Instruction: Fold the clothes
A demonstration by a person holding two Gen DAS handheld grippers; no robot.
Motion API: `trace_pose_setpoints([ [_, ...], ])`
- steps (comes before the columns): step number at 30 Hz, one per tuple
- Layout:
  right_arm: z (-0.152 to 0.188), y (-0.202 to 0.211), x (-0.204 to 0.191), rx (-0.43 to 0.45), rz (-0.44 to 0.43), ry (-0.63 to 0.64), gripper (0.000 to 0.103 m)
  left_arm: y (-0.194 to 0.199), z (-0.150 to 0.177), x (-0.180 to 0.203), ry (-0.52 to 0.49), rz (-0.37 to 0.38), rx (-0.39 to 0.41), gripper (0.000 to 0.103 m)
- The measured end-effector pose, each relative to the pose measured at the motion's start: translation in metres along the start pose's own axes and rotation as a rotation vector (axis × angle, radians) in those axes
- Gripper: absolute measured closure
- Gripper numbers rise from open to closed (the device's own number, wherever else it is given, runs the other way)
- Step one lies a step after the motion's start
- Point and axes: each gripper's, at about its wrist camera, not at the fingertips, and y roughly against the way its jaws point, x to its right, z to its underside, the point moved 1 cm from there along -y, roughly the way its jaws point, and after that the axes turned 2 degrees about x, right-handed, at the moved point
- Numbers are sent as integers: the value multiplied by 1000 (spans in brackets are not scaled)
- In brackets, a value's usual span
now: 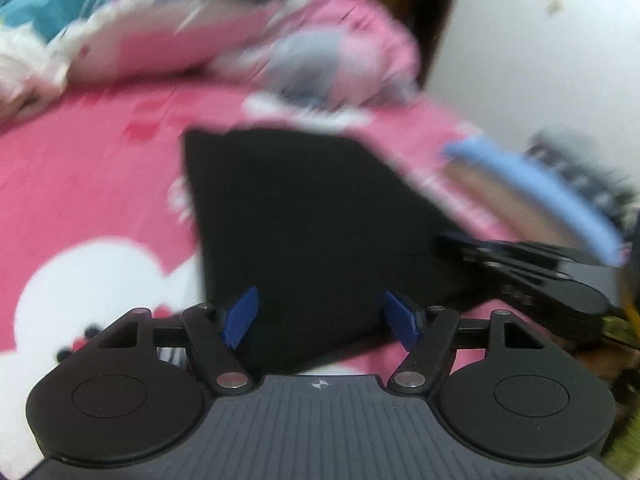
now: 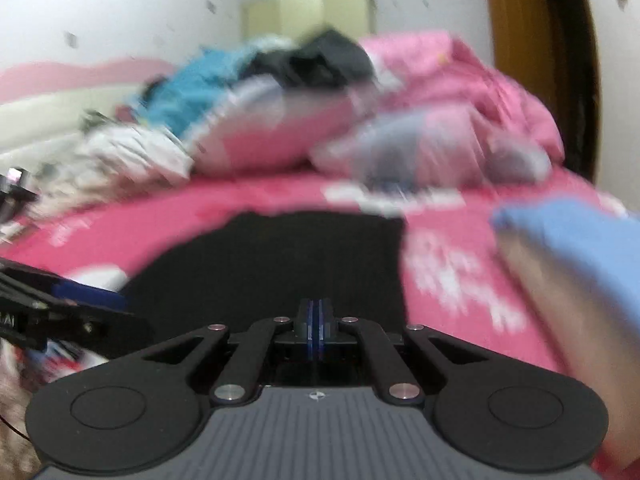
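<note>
The flat black folded garment (image 1: 304, 240) lies on the pink bed sheet (image 1: 92, 184), directly ahead of the released left gripper (image 1: 320, 318); the clenched, empty right gripper (image 2: 316, 320) hovers at its near edge.

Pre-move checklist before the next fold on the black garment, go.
1. Black garment lies flat on the pink bedsheet, edges look straight: ok.
2. Left gripper open, nothing between its pads, garment lies beyond them: ok.
3. Right gripper shut with no cloth seen between its pads: not ok for a grasp, must open first.
4. The two grippers apart, right one off to the right side of the left wrist view: ok.
5. Person's arm in a blue sleeve hangs over the bed right of the garment: not ok, close to the path.
6. Which edge to take next: cannot tell, both views are blurred.
</note>
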Motion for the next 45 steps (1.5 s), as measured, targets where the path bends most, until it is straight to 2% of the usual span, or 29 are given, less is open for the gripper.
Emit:
trace_pose_setpoints([
  [2, 9, -1, 16, 22, -21, -65, 103, -1, 1, 6, -17, -27, -7, 29],
  [4, 13, 2, 24, 27, -38, -117, 103, 0, 1, 13, -39, -42, -17, 17],
  [5, 14, 1, 26, 31, -44, -128, 103, 1, 2, 15, -41, -45, -24, 14],
  [7, 17, 1, 23, 40, -41, -110, 103, 2, 2, 19, -26, -57, -38, 4],
  [9, 26, 9, 17, 49, -38, -97, 103, 4, 0, 20, 11, -65, -46, 0],
  [13, 28, 17, 16, 59, -49, -120, 103, 8, -4, 18, 76, -94, -70, 0],
  [23, 34, 23, 2, 70, -40, -116, 103, 14, -11, 19, 83, -184, -106, 0],
  [26, 35, 25, 1, 71, -41, -120, 103, 17, -11, 16, 88, -216, -94, 0],
  [33, 36, 30, -3, 70, -39, -112, 103, 28, -16, 13, 46, -299, -5, 0],
  [37, 32, 33, -5, 56, -38, -108, 102, 28, -22, 8, 16, -339, 11, 0],
  [38, 29, 34, -7, 50, -38, -108, 101, 27, -24, 7, 4, -349, 13, 0],
  [40, 18, 38, -9, 48, -53, -107, 92, 25, -30, 5, -30, -361, 23, 0],
  [42, 4, 40, -13, 69, -62, -90, 76, 21, -37, 1, -41, -364, 41, 0],
  [45, -18, 37, -18, 95, -65, -60, 75, 11, -47, -5, -23, -347, 59, 0],
])
